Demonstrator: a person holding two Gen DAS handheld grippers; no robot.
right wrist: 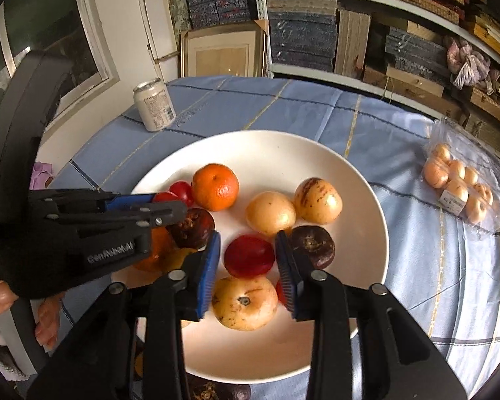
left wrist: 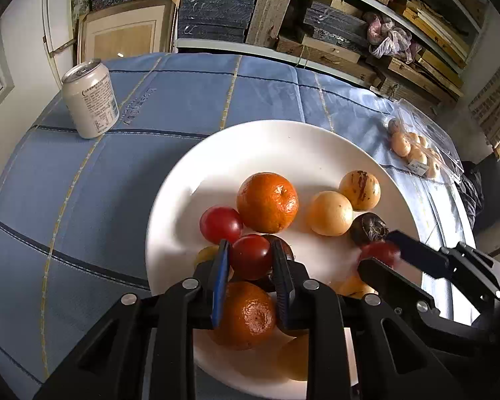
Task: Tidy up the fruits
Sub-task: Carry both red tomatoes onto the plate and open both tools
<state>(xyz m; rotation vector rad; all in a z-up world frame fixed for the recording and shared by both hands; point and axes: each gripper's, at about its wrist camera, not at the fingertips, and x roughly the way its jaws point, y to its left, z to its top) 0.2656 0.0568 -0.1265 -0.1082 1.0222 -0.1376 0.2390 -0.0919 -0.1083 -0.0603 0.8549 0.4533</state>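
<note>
Glossy red tomato (left wrist: 250,256) being pinched between left fingers (left wrist: 221,260), right fingers (right wrist: 213,256) standing slightly parted around blurred tomato (right wrist: 249,256), white plate (right wrist: 283,153) offering bare room beyond fingertips.

"GenRobot.AI" is printed in pale letters on the black body of the left gripper (right wrist: 170,205). Small print is carried on the can (left wrist: 90,98), and a price label on the clear fruit pack (right wrist: 463,180), neither legible.

Crowded box-laden shelves (left wrist: 316,16) behind blue checked tablecloth (left wrist: 116,183), white door (right wrist: 156,16).
</note>
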